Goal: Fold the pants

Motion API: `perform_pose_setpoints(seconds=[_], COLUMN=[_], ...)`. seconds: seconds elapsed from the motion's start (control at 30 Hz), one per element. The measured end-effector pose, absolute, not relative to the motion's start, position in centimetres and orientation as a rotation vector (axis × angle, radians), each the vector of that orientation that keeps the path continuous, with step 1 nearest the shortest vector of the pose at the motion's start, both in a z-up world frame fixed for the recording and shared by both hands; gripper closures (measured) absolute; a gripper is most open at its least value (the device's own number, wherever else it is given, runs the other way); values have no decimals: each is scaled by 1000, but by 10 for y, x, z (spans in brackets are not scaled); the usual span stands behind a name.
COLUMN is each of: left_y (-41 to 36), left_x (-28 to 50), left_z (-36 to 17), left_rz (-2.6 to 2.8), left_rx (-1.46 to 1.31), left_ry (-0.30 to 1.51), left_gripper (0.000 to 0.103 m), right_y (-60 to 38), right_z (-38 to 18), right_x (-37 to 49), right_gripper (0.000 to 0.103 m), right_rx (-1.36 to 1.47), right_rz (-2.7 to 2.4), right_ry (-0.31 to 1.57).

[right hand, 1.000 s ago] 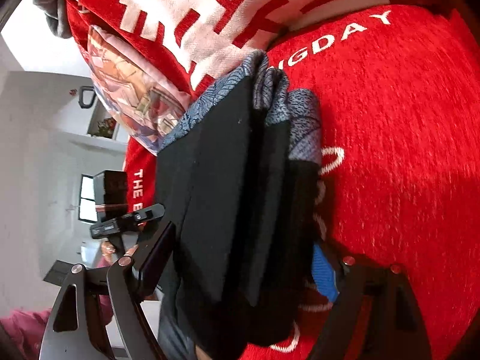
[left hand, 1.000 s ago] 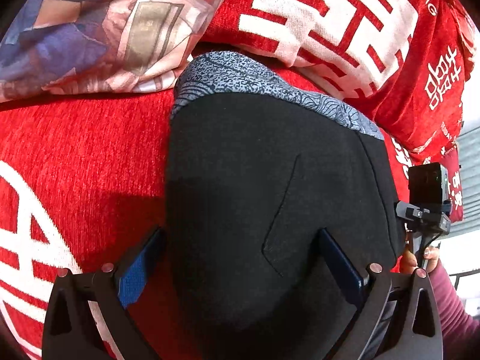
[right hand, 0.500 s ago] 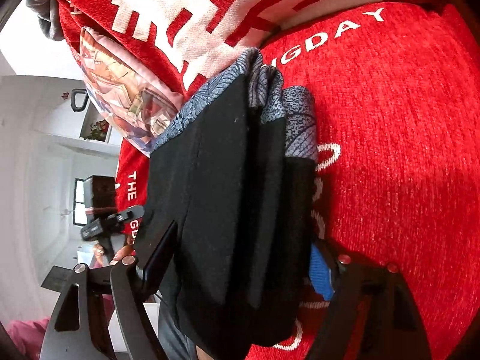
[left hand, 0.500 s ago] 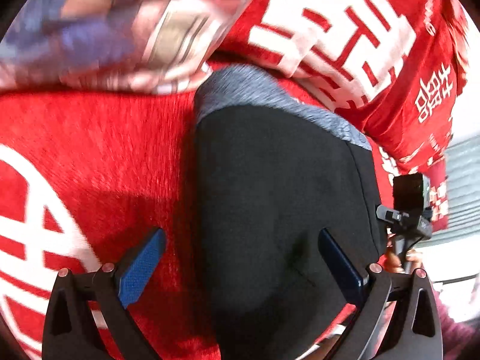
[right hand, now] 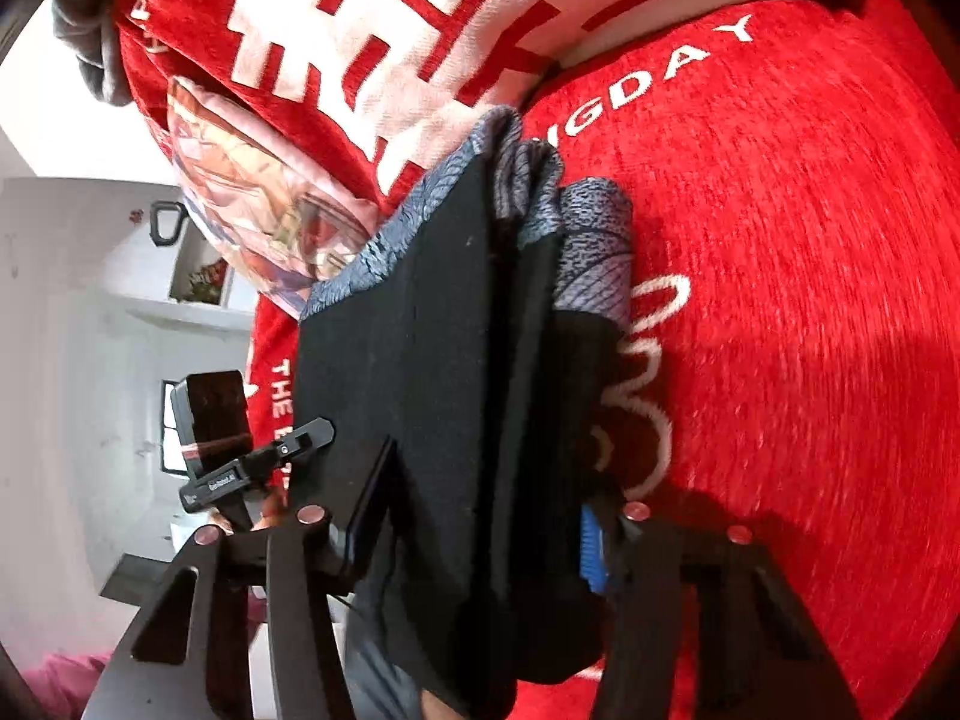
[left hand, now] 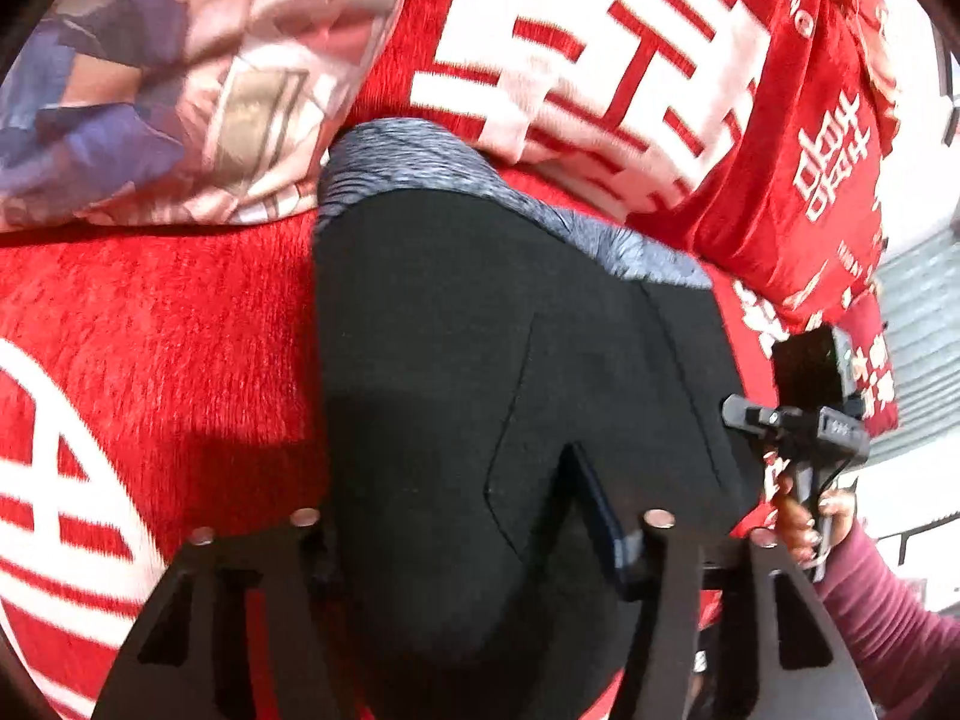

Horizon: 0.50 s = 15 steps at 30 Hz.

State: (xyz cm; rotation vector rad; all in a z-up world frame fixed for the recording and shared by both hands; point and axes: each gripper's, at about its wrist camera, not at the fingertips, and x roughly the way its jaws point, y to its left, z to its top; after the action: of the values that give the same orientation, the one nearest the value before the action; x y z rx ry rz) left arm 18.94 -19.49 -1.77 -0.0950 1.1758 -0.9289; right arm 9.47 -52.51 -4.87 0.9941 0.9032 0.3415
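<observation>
The folded black pants [left hand: 480, 390] with a grey patterned waistband [left hand: 456, 180] rest on the red sofa seat [left hand: 162, 324]. My left gripper [left hand: 456, 510] is shut on the near end of the bundle; its left finger is hidden behind the cloth. In the right wrist view the pants [right hand: 462, 396] show as several stacked layers on edge, waistband [right hand: 588, 240] at the far end. My right gripper [right hand: 486, 510] is shut on the thick stack. The right gripper also shows in the left wrist view [left hand: 804, 420].
A red cushion with white characters [left hand: 630, 78] and a pink and blue printed pillow [left hand: 156, 90] lie just behind the pants. The red seat [right hand: 810, 300] stretches to the right. A white room with a shelf [right hand: 198, 276] lies beyond the sofa's left edge.
My left gripper went from open around the pants to shut on them. The right gripper stayed clamped on the stack, and the bundle shifted slightly.
</observation>
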Motion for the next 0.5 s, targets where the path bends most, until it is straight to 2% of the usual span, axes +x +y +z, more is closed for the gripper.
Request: perform_pose_setpoints(seconds=[0.27,0.5], left_y=[-185,-176], left_x=[138,101], left_z=[13,3], left_rz=[-980,-956], left_rx=[-50,3], left_ry=[1158,1162], left_gripper=[45,45], right_y=[-510,-495], right_z=[-15,-27], right_x=[52,15], right_gripper=[49,50], right_rx=[1006,968], right_rz=[391,351], right_ry=[873,903])
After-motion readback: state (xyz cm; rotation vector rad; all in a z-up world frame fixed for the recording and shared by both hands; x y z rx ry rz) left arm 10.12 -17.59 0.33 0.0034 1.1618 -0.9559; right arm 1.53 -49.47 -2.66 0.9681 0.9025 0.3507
